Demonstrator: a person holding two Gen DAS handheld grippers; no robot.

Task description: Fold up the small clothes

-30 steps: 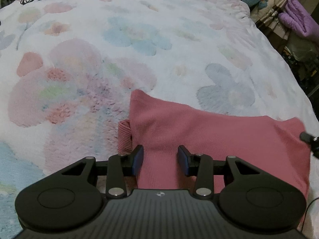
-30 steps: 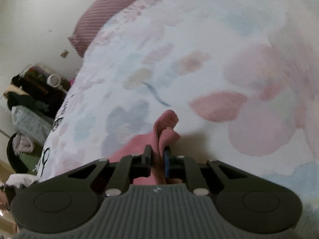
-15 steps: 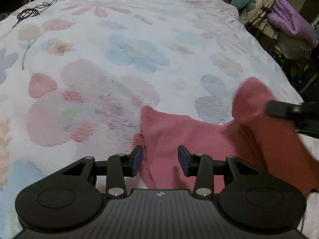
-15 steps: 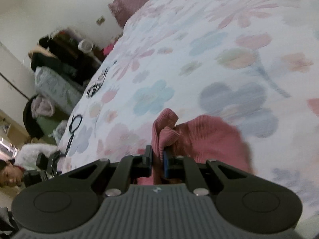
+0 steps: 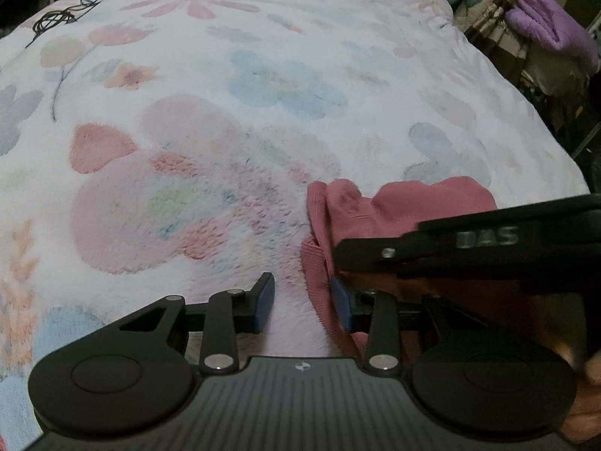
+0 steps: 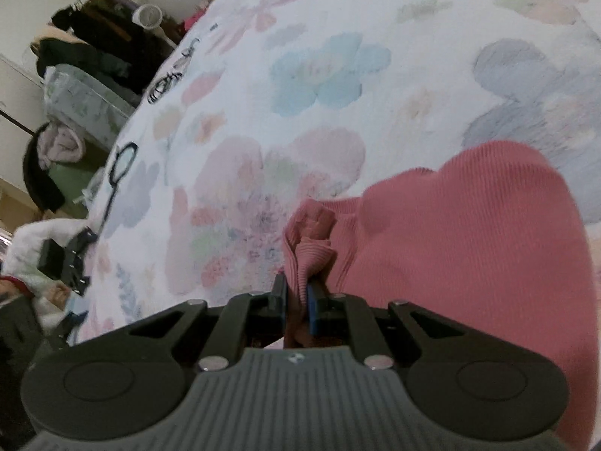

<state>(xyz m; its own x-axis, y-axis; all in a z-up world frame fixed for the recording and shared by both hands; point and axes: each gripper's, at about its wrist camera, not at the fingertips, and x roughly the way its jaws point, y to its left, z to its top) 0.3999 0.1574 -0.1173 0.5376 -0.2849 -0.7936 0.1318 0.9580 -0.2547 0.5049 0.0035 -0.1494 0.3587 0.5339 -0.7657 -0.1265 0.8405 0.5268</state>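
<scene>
Right gripper (image 6: 296,306) jaws clamp a bunched edge of the pink ribbed-knit garment (image 6: 469,233) lying on the floral fleece bed (image 5: 244,94). Left gripper (image 5: 302,302) jaws stand wide. Risk: the carried layer may land skewed, since nothing pins the lower layer.

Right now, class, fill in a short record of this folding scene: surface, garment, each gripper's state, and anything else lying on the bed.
surface: floral blanket on a bed
garment: pink ribbed cloth, partly folded over itself
right gripper: jaws shut on a bunched edge of the cloth
left gripper: jaws open, low at the cloth's edge, gripping nothing
extras: black cable at the blanket's far left
</scene>
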